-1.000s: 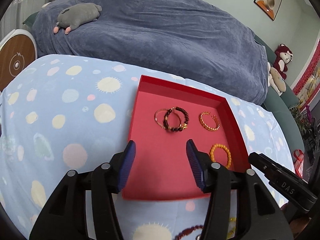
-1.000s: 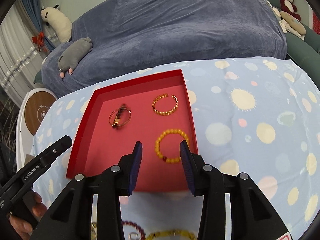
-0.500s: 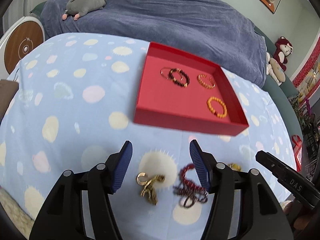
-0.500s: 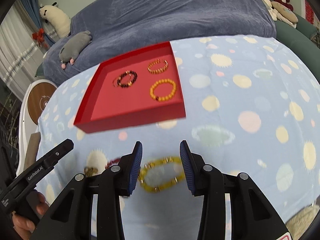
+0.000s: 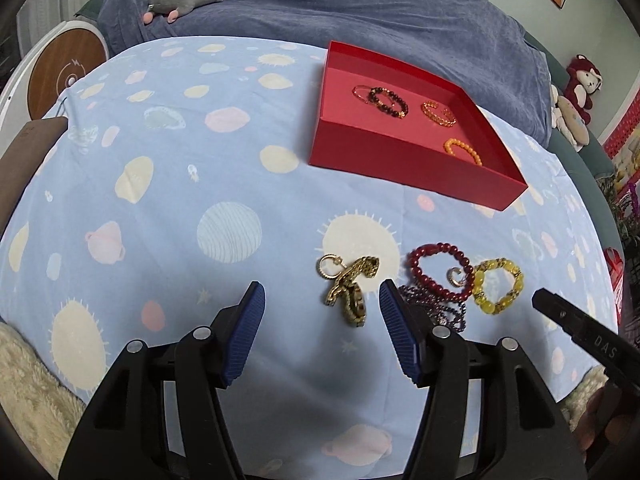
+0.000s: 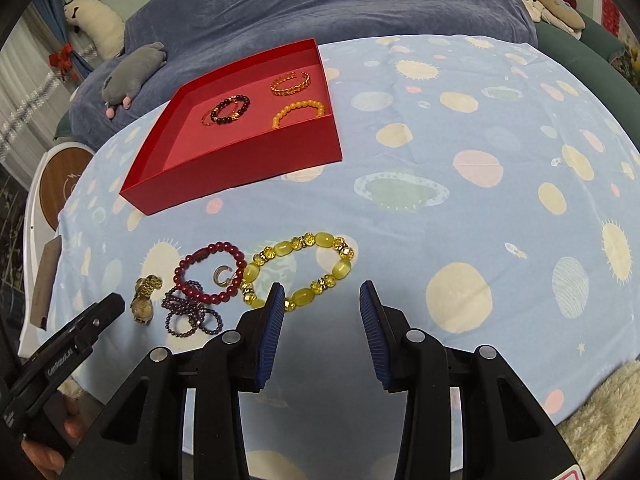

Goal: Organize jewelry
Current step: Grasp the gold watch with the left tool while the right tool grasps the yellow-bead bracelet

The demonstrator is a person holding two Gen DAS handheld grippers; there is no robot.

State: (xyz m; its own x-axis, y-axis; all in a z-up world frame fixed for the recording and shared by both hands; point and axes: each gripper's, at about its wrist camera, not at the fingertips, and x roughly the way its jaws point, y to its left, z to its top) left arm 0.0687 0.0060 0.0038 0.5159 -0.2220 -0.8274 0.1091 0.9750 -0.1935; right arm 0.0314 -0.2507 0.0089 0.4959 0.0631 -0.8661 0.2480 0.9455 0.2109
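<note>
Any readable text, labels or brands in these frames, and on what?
"DAS": white letters on the right gripper, seen from the left wrist view.
"GenRobot.AI": on the left gripper, seen from the right wrist view; small, partly blurred.
Red-edged sticker at the right wrist view's bottom edge: unreadable.

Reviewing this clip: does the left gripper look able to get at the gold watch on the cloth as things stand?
Probably yes. The left gripper is open, and the gold watch lies between and just ahead of its fingers with nothing covering it. The purple bead strand sits close to the right finger.
</note>
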